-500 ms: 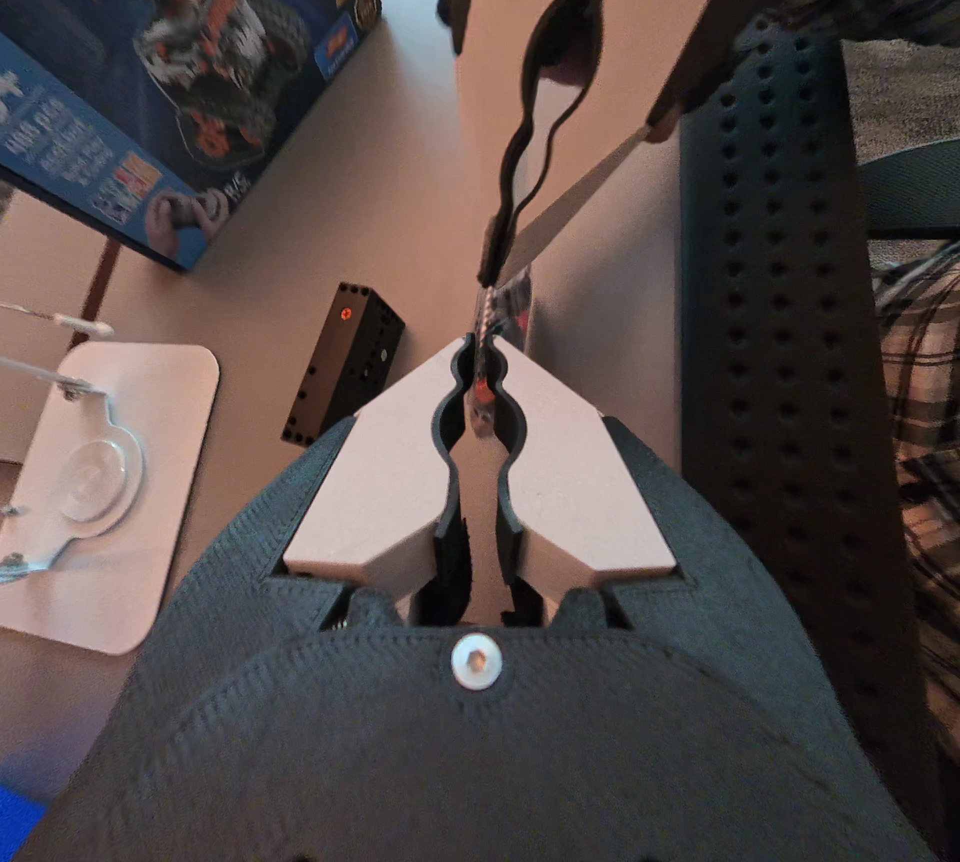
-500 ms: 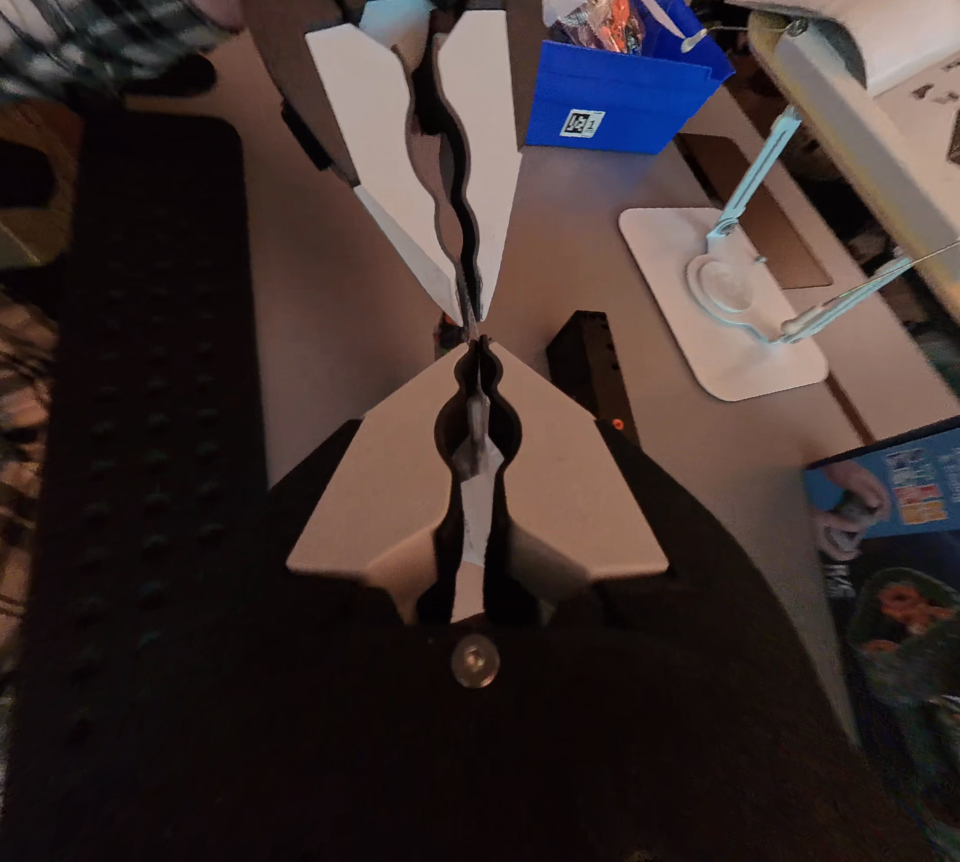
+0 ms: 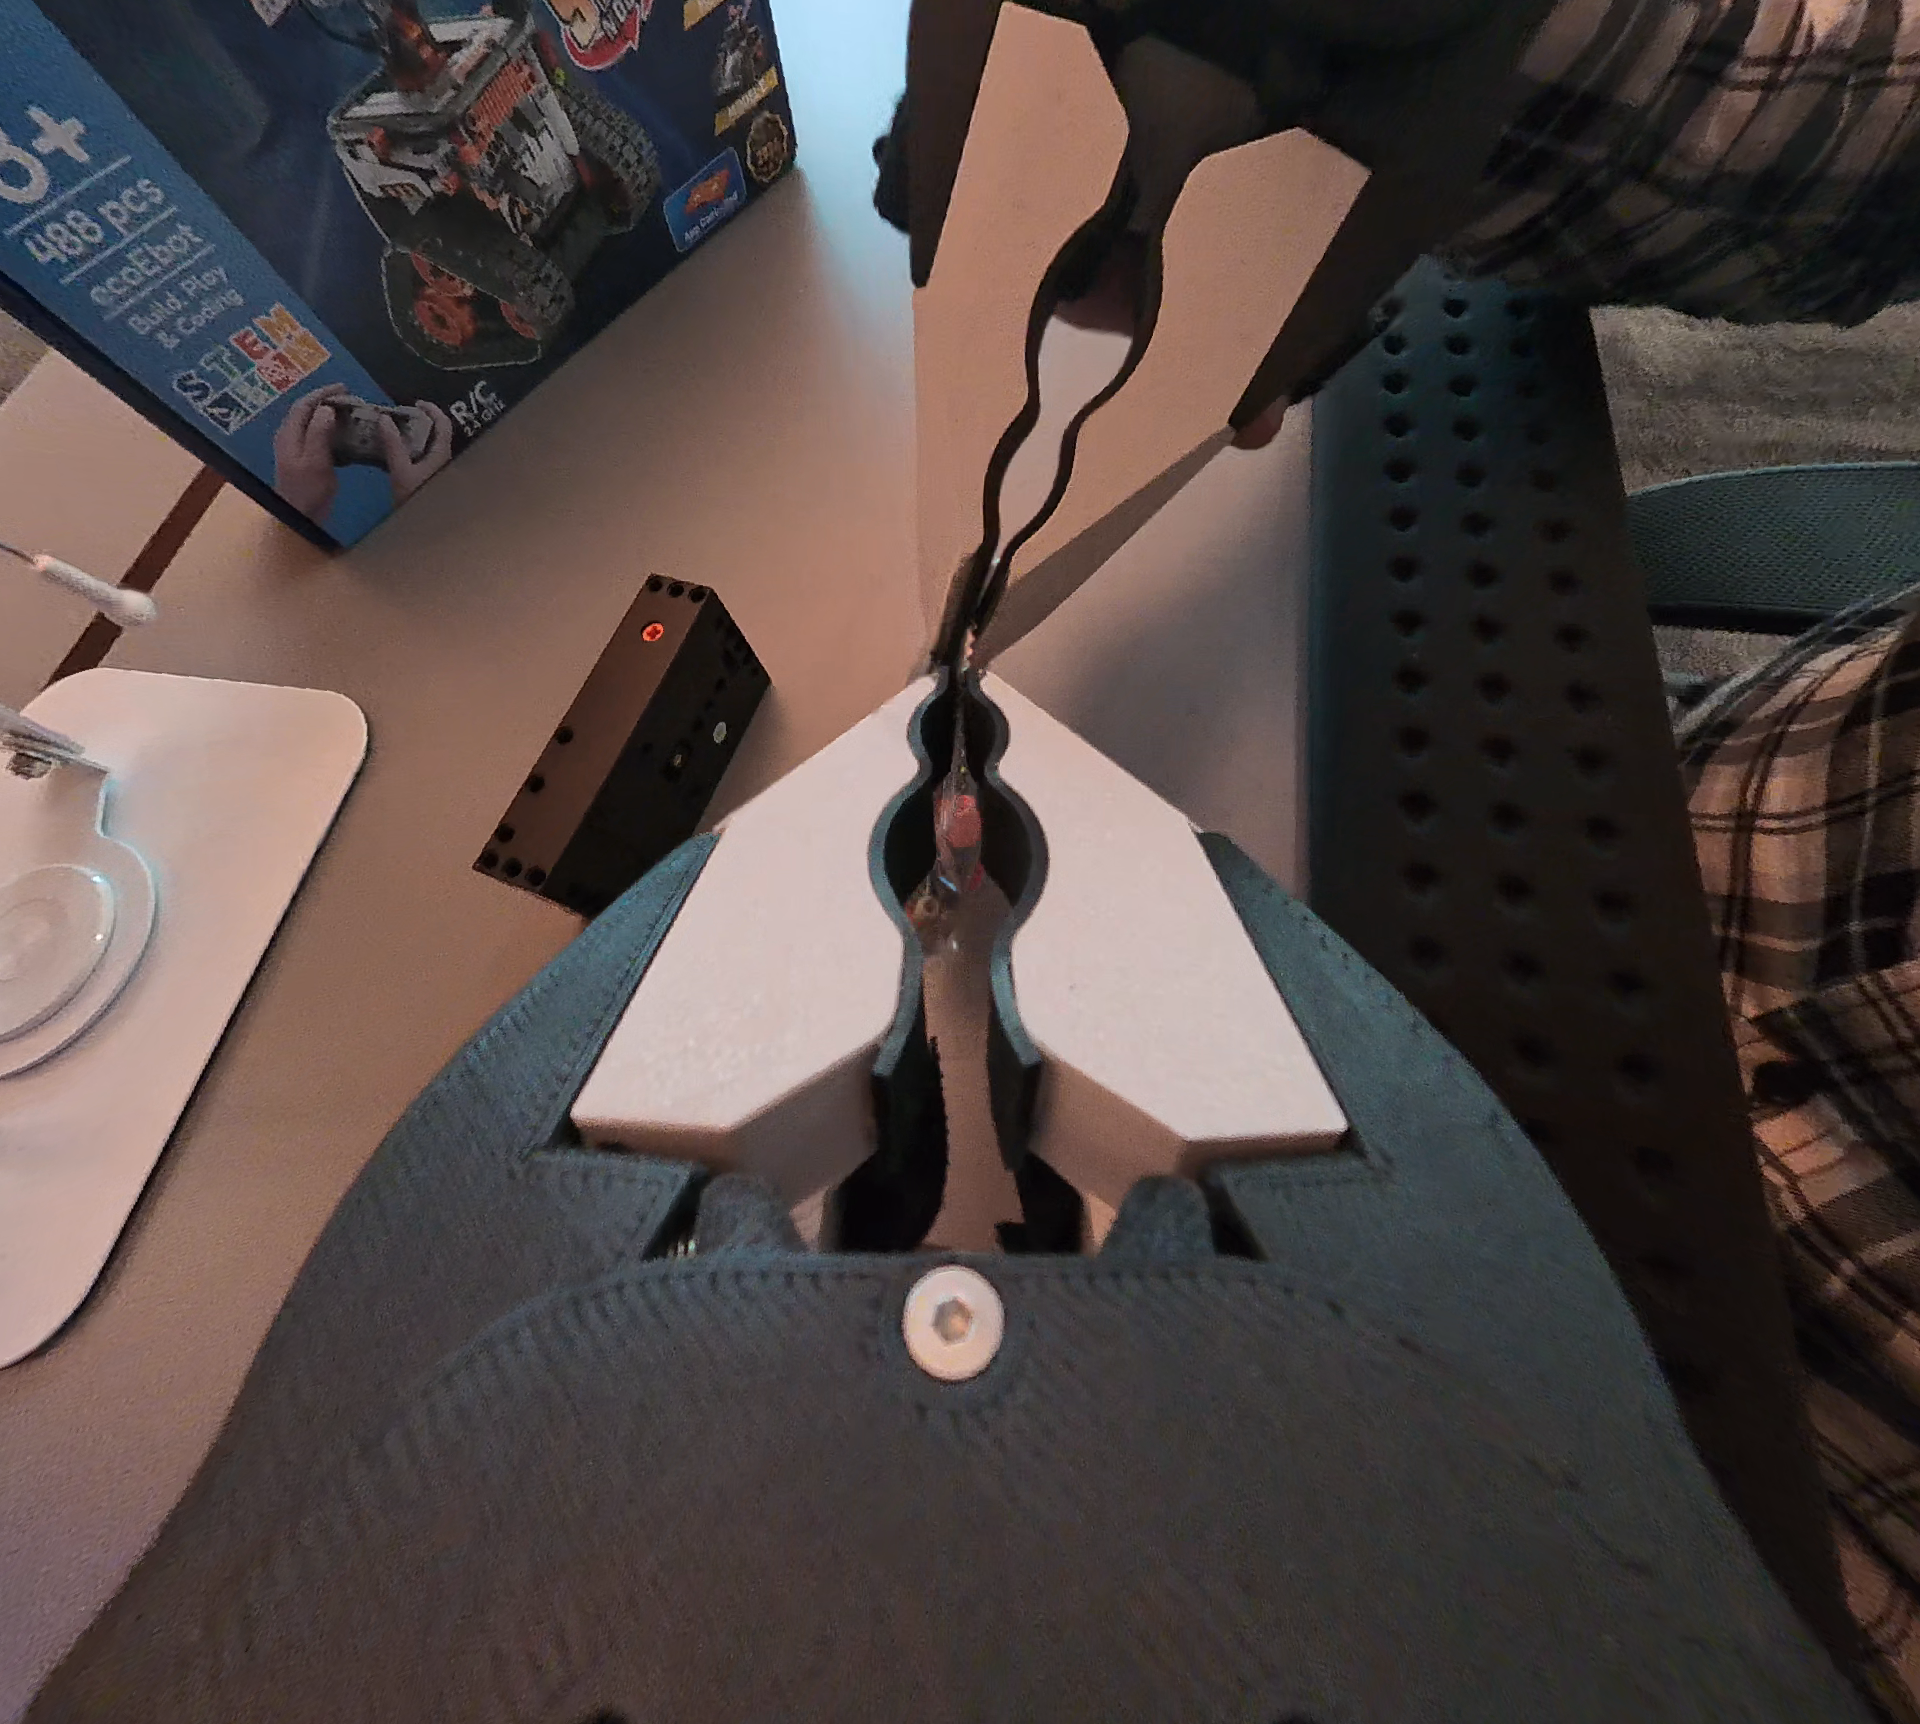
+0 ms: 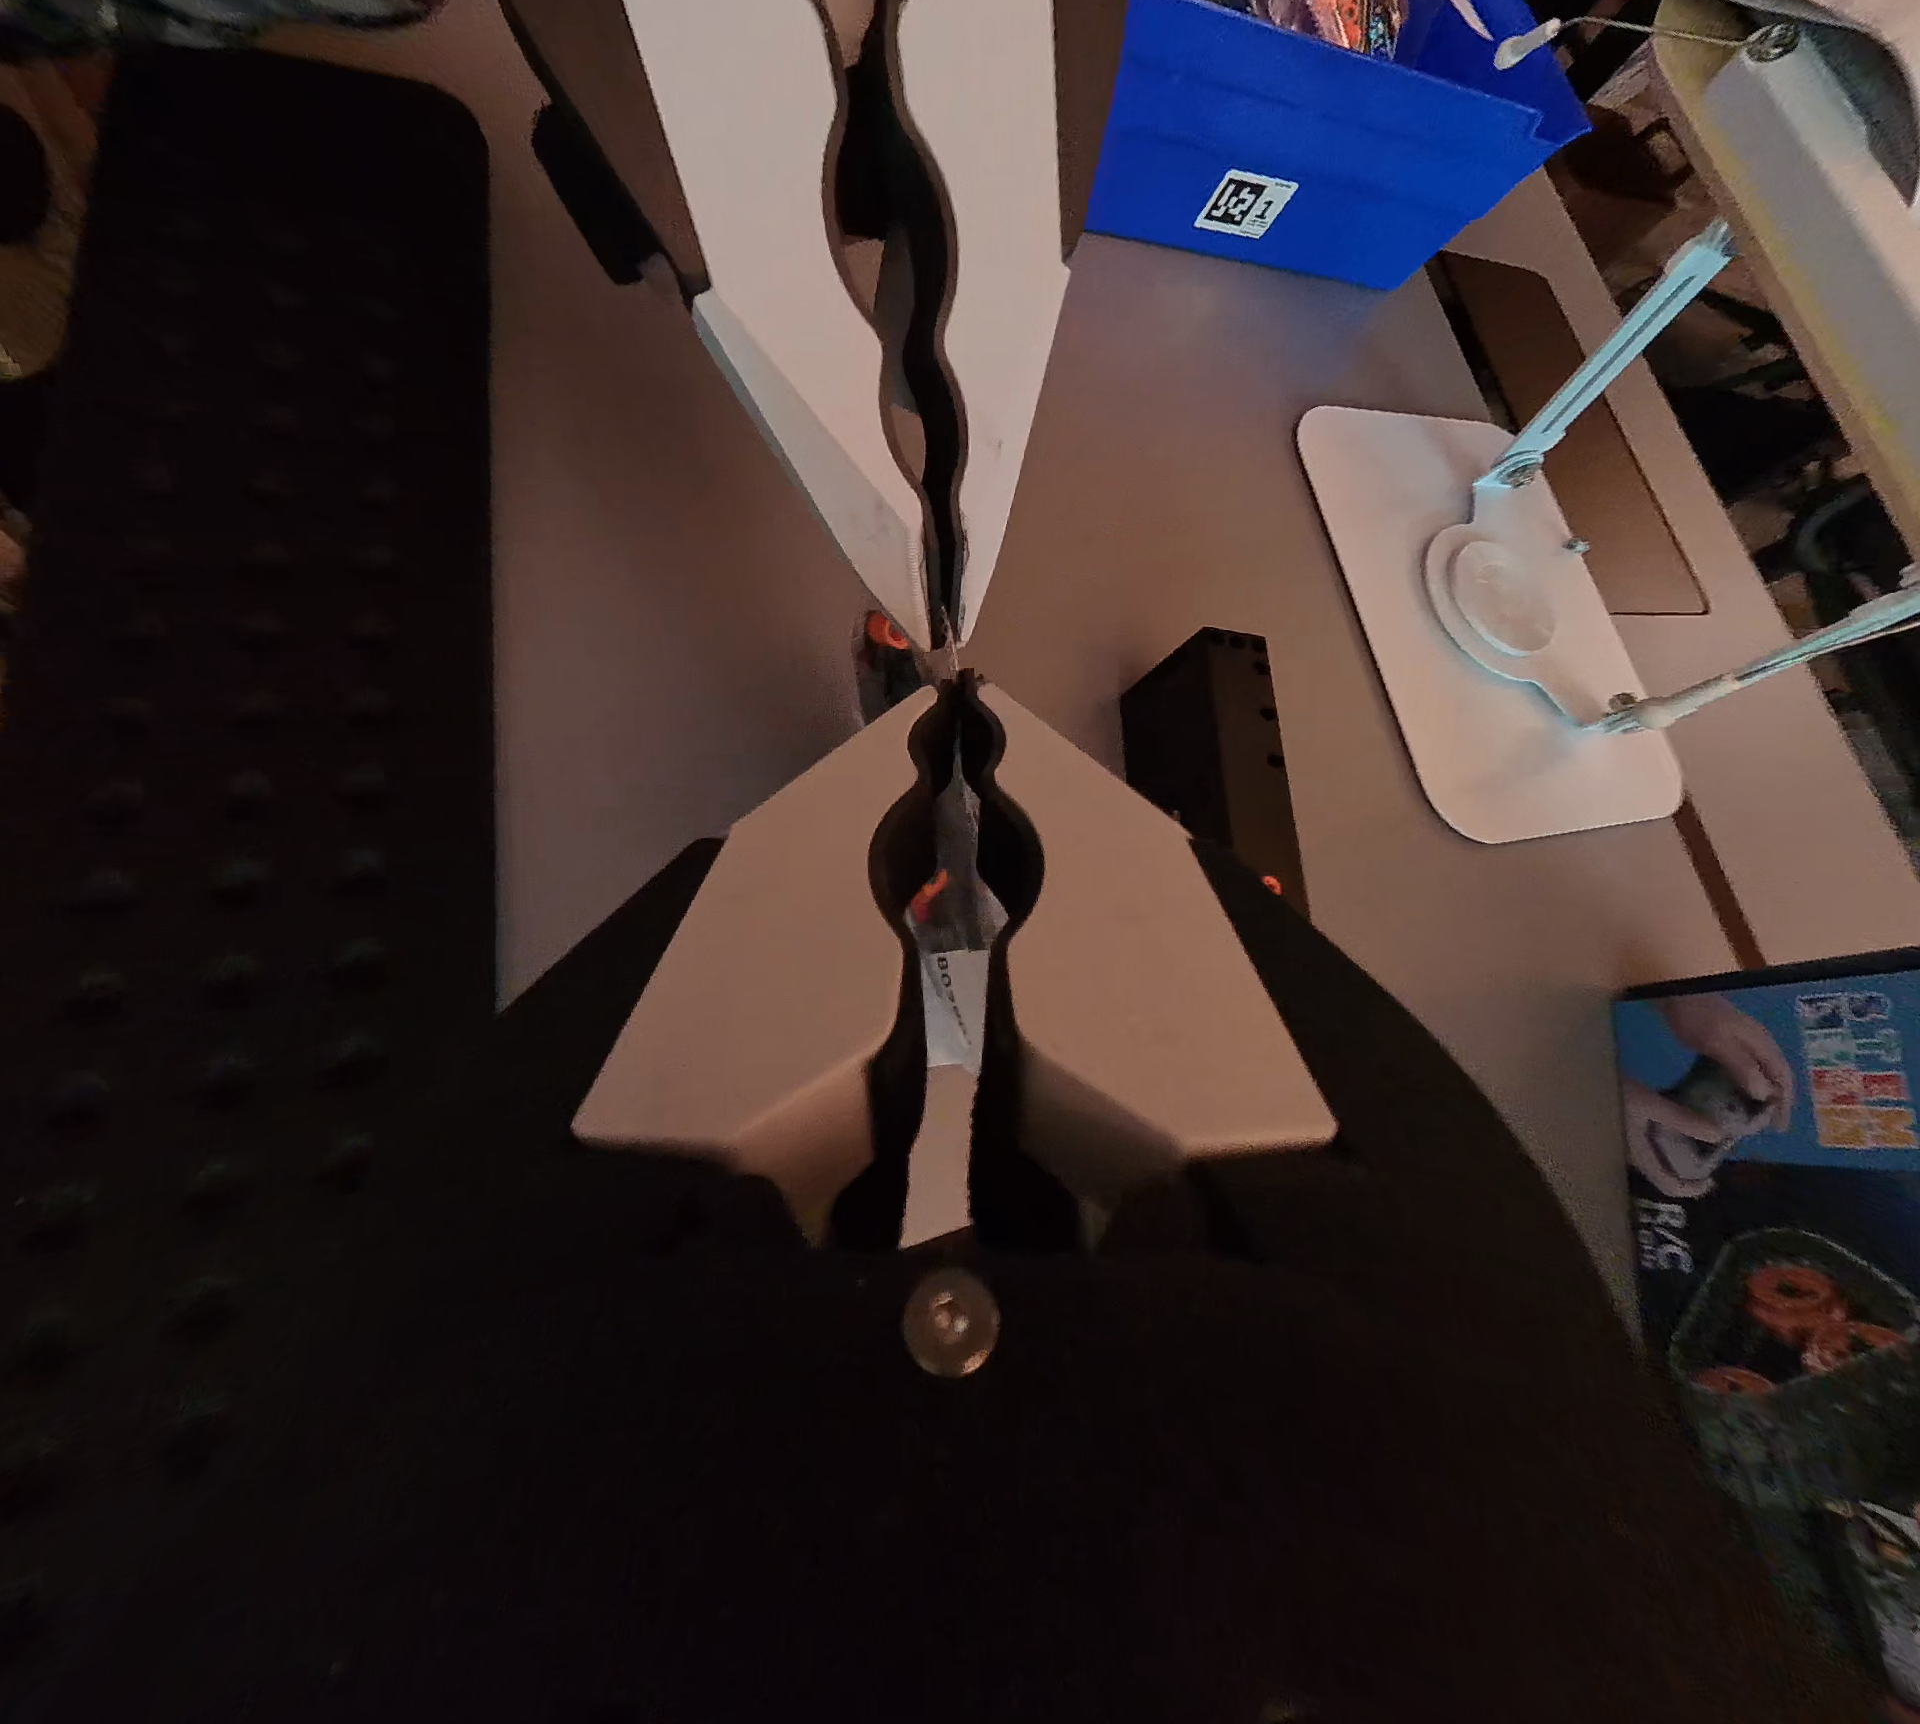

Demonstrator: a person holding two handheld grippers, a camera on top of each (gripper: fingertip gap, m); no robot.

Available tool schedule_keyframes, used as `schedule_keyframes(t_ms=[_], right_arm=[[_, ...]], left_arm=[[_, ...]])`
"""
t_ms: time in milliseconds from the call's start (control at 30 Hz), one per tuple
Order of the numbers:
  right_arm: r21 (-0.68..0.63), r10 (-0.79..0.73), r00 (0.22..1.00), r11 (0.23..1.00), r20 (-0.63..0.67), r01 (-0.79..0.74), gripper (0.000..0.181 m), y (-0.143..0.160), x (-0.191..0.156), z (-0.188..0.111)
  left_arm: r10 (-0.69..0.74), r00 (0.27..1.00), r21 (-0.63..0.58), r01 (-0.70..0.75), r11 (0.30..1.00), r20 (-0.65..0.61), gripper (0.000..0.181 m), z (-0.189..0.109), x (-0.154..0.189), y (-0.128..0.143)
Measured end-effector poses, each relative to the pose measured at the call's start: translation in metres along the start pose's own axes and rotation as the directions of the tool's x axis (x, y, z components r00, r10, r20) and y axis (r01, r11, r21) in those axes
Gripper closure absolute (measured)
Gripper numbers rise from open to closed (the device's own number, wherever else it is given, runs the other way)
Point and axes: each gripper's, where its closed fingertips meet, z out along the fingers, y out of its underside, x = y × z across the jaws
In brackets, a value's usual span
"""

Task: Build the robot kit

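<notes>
Plastic, a small clear bag of orange and black parts (image 3: 958, 827), sits pinched between both tools above the pale surface (image 3: 665, 469). Left tool (image 3: 958, 687) is clamped on one end, right tool (image 4: 958, 692) on the other, tips nearly touching. Just beyond lies a black perforated block (image 3: 634, 755); farther off, a blue toy box (image 3: 364, 116).

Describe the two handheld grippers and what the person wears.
Both the left gripper and the right gripper have dark, ridged printed bodies, a silver hex bolt at centre, and pale wedge-shaped fingers with wavy black inner edges. The sleeve is plaid.
</notes>
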Motion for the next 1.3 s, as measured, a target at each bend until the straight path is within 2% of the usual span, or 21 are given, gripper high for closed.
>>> schedule_keyframes(t_ms=[167, 300, 567, 700, 900, 1167, 1300], right_arm=[[0.021, 0.169, 0.98, 0.985, 0.107, -0.172, 0.181, -0.003, 0.0, 0.0], [-0.01, 0.216, 0.964, 0.976, 0.157, -0.217, 0.181, 0.002, -0.002, 0.005], [-0.008, 0.027, 1.0, 1.0, -0.01, -0.028, 0.181, 0.006, 0.007, 0.029], [-0.053, -0.013, 0.999, 0.999, -0.033, 0.012, 0.181, 0.016, 0.006, 0.045], [-0.135, -0.053, 0.996, 0.99, -0.073, 0.043, 0.181, 0.039, 0.006, 0.078], [-0.249, -0.226, 0.958, 0.952, -0.179, 0.178, 0.181, 0.065, 0.008, 0.103], [-0.27, -0.256, 0.944, 0.943, -0.206, 0.196, 0.181, 0.071, 0.009, 0.11]], left_arm=[[0.026, 0.998, 0.094, -0.031, 0.995, 0.061, 0.181, -0.003, -0.002, -0.008], [-0.038, 0.998, 0.099, 0.034, 0.995, 0.045, 0.181, 0.0, -0.003, -0.001], [-0.223, 0.974, 0.087, 0.219, 0.972, 0.03, 0.181, 0.001, -0.018, 0.019], [-0.332, 0.943, 0.063, 0.331, 0.942, 0.009, 0.181, 0.006, -0.024, 0.038], [-0.461, 0.885, -0.005, 0.462, 0.887, 0.068, 0.181, 0.018, -0.036, 0.074], [-0.505, 0.841, -0.07, 0.525, 0.848, 0.193, 0.181, 0.035, -0.044, 0.107], [-0.516, 0.824, -0.081, 0.545, 0.834, 0.236, 0.181, 0.039, -0.048, 0.115]])
